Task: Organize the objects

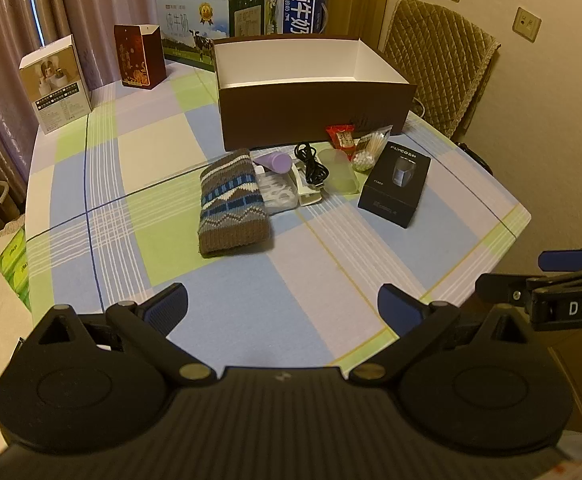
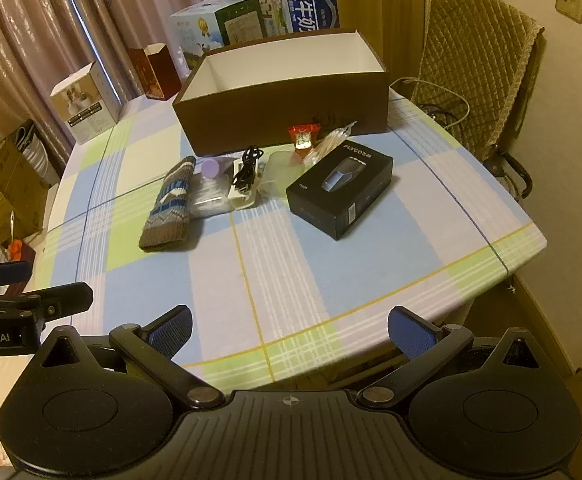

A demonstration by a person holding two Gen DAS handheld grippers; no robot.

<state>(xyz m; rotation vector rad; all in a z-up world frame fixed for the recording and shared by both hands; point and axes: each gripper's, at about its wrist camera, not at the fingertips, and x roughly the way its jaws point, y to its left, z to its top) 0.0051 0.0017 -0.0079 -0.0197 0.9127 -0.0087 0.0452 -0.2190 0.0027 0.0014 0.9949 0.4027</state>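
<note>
An open brown box (image 1: pixel 311 112) (image 2: pixel 283 114) with a white inside stands on the checked tablecloth. In front of it lie a knitted pouch (image 1: pixel 231 204) (image 2: pixel 169 206), a purple bottle (image 1: pixel 276 161) (image 2: pixel 210 168), a black cable (image 1: pixel 311 164) (image 2: pixel 247 172), a clear plastic case (image 1: pixel 277 194), a translucent cup (image 1: pixel 339 176) (image 2: pixel 281 166), a red snack packet (image 1: pixel 342 137) (image 2: pixel 303 136), a bag of cotton swabs (image 1: pixel 369 150) (image 2: pixel 325 144) and a black shaver box (image 1: pixel 397 184) (image 2: pixel 341 192). My left gripper (image 1: pixel 283 304) and right gripper (image 2: pixel 289 330) are open and empty, above the table's near edge.
Milk cartons (image 1: pixel 211 28) (image 2: pixel 287 4), a dark red box (image 1: pixel 141 58) and a white product box (image 1: pixel 57 84) (image 2: pixel 85 102) stand at the table's back. A quilted chair (image 1: pixel 439 60) (image 2: pixel 479 68) is at the right. Cardboard boxes (image 2: pixel 7 192) sit on the floor at the left.
</note>
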